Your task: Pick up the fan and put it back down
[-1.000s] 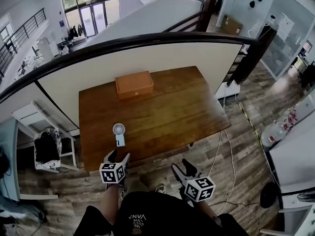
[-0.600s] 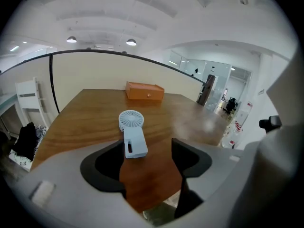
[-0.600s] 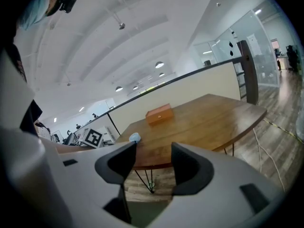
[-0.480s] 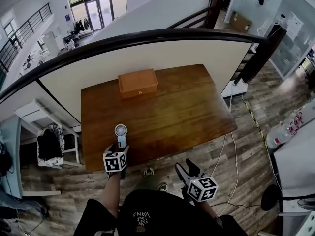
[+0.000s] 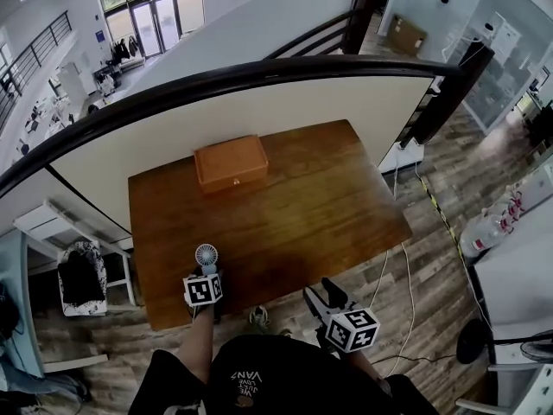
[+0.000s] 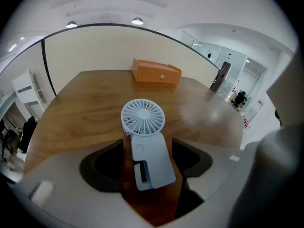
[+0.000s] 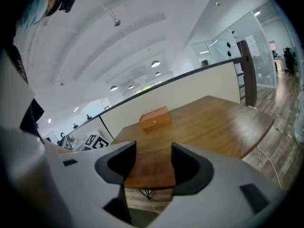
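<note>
A small pale blue hand fan (image 5: pixel 206 256) lies flat on the wooden table (image 5: pixel 285 214) near the front left edge, its round grille pointing away from me. In the left gripper view the fan's handle (image 6: pixel 151 163) lies between the jaws of my left gripper (image 6: pixel 147 146), with a gap on each side. That gripper (image 5: pixel 206 275) is open and tilted steeply down over the handle. My right gripper (image 5: pixel 321 290) hangs open in front of the table's front edge with nothing between its fingers (image 7: pixel 152 151).
An orange-brown wooden box (image 5: pixel 230 163) stands at the table's back, also seen ahead of the fan (image 6: pixel 156 72). A cream partition with a black rail (image 5: pixel 259 76) runs behind the table. A white chair with dark cloth (image 5: pixel 82 271) stands left; cables (image 5: pixel 397 266) trail right.
My left gripper has moved forward and down from the table's front edge until its jaws straddle the fan's handle. The right gripper has shifted slightly forward, still empty.
</note>
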{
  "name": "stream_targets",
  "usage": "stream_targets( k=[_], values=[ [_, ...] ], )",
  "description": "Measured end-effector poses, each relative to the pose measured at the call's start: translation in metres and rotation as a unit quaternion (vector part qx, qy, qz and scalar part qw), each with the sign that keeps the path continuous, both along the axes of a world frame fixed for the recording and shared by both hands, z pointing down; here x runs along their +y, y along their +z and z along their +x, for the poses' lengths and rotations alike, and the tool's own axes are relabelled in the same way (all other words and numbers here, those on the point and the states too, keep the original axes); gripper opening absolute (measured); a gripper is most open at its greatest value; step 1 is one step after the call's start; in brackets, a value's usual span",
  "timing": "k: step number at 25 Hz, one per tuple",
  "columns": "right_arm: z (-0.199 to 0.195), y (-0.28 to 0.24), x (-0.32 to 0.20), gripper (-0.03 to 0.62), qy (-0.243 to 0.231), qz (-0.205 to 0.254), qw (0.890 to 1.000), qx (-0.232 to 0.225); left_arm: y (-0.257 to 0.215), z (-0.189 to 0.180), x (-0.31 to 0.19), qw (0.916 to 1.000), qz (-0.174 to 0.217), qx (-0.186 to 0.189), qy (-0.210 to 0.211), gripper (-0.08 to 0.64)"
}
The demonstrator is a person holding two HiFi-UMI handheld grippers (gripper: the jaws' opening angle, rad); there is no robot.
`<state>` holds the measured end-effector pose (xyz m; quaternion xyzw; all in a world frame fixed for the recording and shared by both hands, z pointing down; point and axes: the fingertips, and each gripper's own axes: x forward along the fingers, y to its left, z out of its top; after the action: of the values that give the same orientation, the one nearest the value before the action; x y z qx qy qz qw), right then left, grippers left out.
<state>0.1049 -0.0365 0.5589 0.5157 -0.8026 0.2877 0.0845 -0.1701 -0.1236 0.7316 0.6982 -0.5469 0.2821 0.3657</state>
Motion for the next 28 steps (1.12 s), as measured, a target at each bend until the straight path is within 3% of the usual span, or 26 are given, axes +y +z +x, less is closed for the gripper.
stream_targets(
  k=[6, 9, 17, 22, 28],
  values=[
    [-0.011, 0.008, -0.024, 0.200, 0.006, -0.011, 1.000, -0.004, 0.007, -0.005, 0.001, 0.9994, -0.022, -0.021, 0.017, 0.299],
    [-0.021, 0.013, -0.034, 0.201, 0.002, -0.014, 1.000, -0.004, 0.008, -0.011, 0.002, 0.9991, -0.020, -0.026, 0.028, 0.230],
    [-0.033, 0.028, -0.051, 0.200, 0.000, -0.027, 1.000, -0.016, 0.004, -0.009, 0.000, 0.9987, -0.020, -0.007, 0.046, 0.224],
    [-0.018, 0.032, -0.069, 0.200, -0.009, -0.026, 0.999, -0.016, -0.003, 0.017, -0.008, 0.9980, -0.003, 0.001, 0.063, 0.222],
    [0.013, 0.030, -0.105, 0.200, -0.045, -0.027, 0.999, -0.013, -0.017, 0.068, -0.038, 0.9982, 0.016, 0.010, 0.057, 0.222]
  ],
)
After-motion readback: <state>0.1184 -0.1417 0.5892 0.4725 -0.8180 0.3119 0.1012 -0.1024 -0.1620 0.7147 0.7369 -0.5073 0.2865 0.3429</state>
